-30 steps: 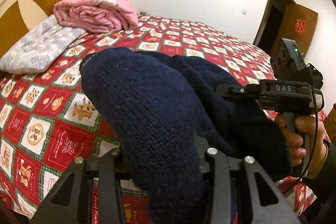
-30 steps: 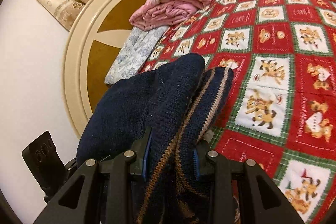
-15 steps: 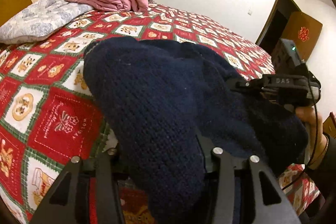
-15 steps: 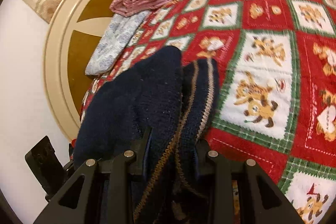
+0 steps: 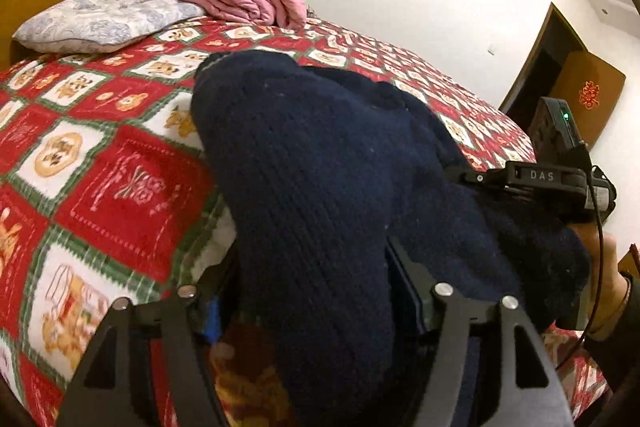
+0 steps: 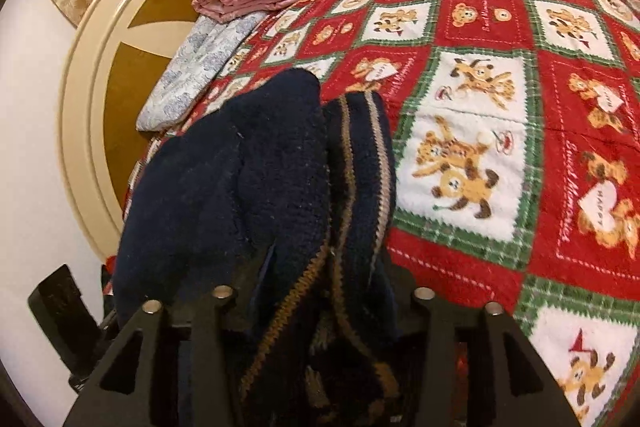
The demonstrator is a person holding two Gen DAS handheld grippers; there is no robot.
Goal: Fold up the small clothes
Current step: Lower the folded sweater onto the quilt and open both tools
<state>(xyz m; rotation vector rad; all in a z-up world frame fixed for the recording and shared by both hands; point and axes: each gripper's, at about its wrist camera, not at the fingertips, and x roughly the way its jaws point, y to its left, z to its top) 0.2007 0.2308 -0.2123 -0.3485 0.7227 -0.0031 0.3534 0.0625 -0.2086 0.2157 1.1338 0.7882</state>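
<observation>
Across a red patchwork bedspread (image 6: 500,27), 2 grippers' jaws spread, releasing a folded navy sweater (image 5: 320,187) mid-frame; withdrawal seems next.

"DAS" on right gripper (image 5: 542,175), "HAPPY" on bedspread (image 6: 599,205) heart

Fingers (image 5: 404,279) of both grippers wider, navy sweater (image 5: 320,187) lower toward blanket (image 5: 120,187).
</observation>
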